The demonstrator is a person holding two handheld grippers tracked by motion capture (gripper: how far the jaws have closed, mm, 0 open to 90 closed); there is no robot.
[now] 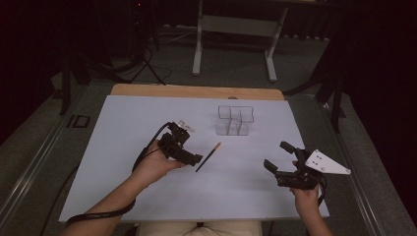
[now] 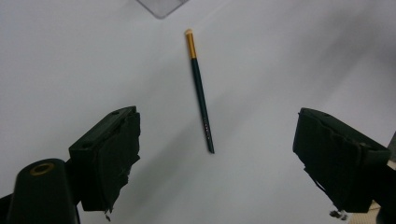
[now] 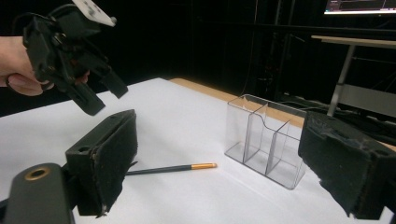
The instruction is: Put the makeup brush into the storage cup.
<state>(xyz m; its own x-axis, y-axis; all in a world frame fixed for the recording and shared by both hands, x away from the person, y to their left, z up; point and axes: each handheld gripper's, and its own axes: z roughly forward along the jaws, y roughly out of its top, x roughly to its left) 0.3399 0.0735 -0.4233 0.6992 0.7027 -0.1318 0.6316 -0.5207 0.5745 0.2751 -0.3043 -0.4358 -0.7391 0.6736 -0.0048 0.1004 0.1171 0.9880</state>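
White table (image 1: 147, 196), white stand (image 1: 236, 24), monitor (image 3: 359, 5)

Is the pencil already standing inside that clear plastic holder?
No, the pencil lies flat on the white table, apart from the clear holder.

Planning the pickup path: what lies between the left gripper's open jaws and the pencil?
Nothing: bare white table separates the left gripper from the pencil, per the left gripper view.

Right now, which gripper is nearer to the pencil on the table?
Left. The left gripper hovers open right beside the pencil, nearly over its dark tip. The right gripper sits open well off to the pencil's other side, clearly apart.
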